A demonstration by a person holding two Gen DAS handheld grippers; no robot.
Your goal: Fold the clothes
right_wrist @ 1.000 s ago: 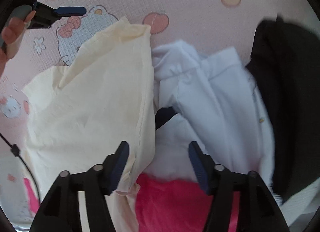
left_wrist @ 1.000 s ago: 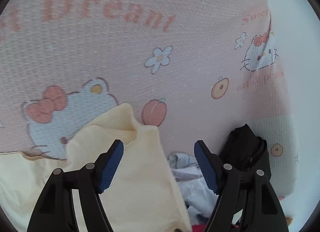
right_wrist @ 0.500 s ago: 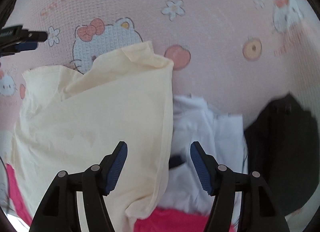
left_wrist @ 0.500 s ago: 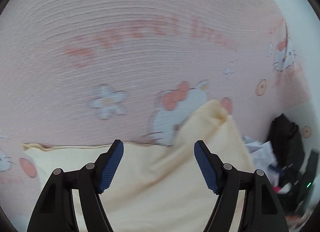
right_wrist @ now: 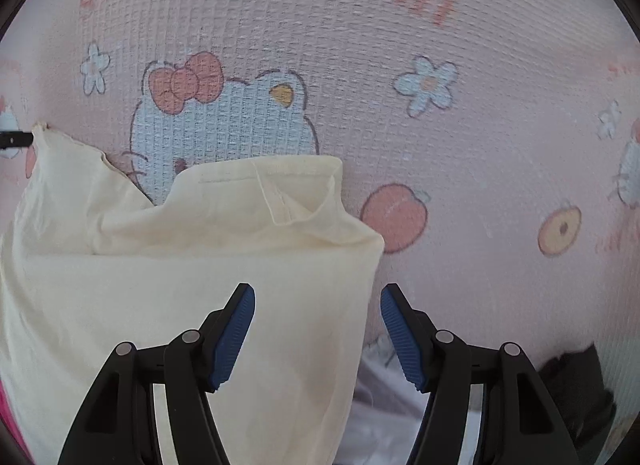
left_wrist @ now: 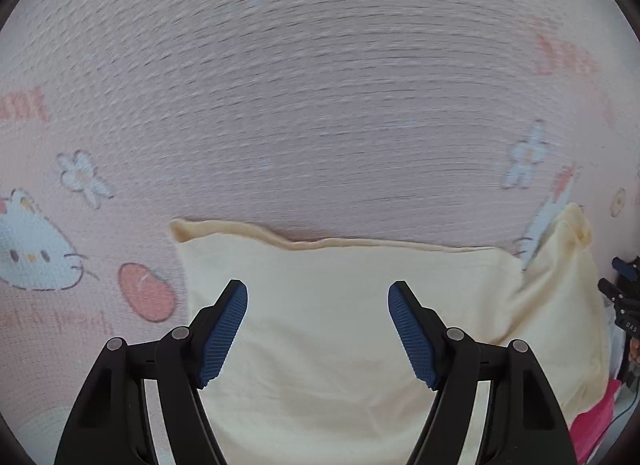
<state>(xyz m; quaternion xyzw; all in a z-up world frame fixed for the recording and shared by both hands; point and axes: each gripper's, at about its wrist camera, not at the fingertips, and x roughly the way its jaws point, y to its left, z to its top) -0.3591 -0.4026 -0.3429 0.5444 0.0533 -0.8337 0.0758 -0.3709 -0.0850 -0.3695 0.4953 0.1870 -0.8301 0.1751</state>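
The left tongs (left_wrist: 318, 323) are held spread above the cream garment (left_wrist: 340, 325), nothing gripped. The garment is laid on the pink cartoon-print sheet (left_wrist: 320, 105), its top hem slightly blurred. The right tongs (right_wrist: 317, 335) are likewise spread, over the garment's right edge (right_wrist: 360, 325). White (right_wrist: 380, 417) and black clothing (right_wrist: 576, 381) are seen beyond.

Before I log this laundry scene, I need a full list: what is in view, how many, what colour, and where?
Cream garment: one, pale yellow, spread on the sheet under both grippers.
White garment: one, right of the cream one.
Black garment: one, far right.
Pink garment: one, beside the cream one's lower edge.
Bed sheet: one, pink with cartoon cats, flowers, fruit, under everything.
Left gripper: black, blue pads, open above the cream garment.
Right gripper: the same, open over the cream garment's right edge.
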